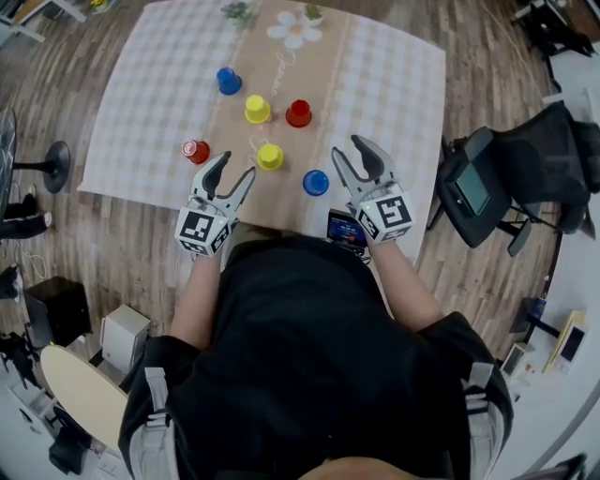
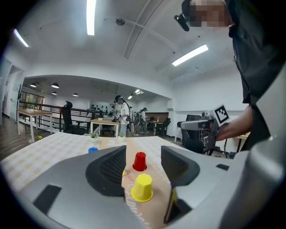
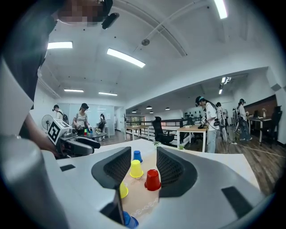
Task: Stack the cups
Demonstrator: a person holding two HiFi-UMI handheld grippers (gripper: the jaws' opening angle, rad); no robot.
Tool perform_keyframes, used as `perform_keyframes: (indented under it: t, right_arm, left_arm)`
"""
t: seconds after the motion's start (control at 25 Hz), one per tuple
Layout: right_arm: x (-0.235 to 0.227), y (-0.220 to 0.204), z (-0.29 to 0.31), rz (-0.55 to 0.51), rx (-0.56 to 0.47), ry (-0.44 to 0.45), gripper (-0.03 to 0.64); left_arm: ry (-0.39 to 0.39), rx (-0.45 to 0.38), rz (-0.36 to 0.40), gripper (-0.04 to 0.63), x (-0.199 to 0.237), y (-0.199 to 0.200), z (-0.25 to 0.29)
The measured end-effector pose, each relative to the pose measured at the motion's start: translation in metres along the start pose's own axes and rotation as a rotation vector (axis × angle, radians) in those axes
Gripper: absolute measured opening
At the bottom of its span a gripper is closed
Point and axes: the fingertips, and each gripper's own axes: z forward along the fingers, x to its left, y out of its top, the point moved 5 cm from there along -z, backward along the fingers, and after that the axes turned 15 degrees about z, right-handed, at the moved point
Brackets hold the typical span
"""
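Several small cups stand upside down on the checked tablecloth [image 1: 150, 94]: a blue cup [image 1: 228, 81], a yellow cup [image 1: 257, 110], a red cup [image 1: 299, 113], a second red cup [image 1: 195, 151], a second yellow cup [image 1: 270, 157] and a second blue cup [image 1: 316, 182]. My left gripper [image 1: 237, 165] hovers open and empty near the table's front edge, just left of the near yellow cup [image 2: 143, 187]. My right gripper [image 1: 347, 147] is open and empty too, just right of the near blue cup [image 3: 129, 221]. Between its jaws the red cup [image 3: 152, 180] shows farther off.
A dark phone-like device [image 1: 345, 228] lies at the table's front edge under my right gripper. Small plants [image 1: 239, 11] stand at the far edge. A black office chair [image 1: 525, 159] is to the right, a round stand base [image 1: 56, 164] to the left.
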Motion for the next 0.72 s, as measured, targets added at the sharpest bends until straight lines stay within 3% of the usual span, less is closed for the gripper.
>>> perform_keyframes:
  t: [0.36,0.72]
  right_arm:
    - [0.005,-0.001,0.012,0.001,0.012,0.027,0.188]
    - [-0.005,-0.012,0.0,0.017,0.019,0.029,0.186]
  left_arm:
    - [-0.055,0.083,0.022,0.252,-0.008,-0.037,0.02]
    - [-0.089,0.154,-0.027,0.281,-0.02,-0.073,0.053]
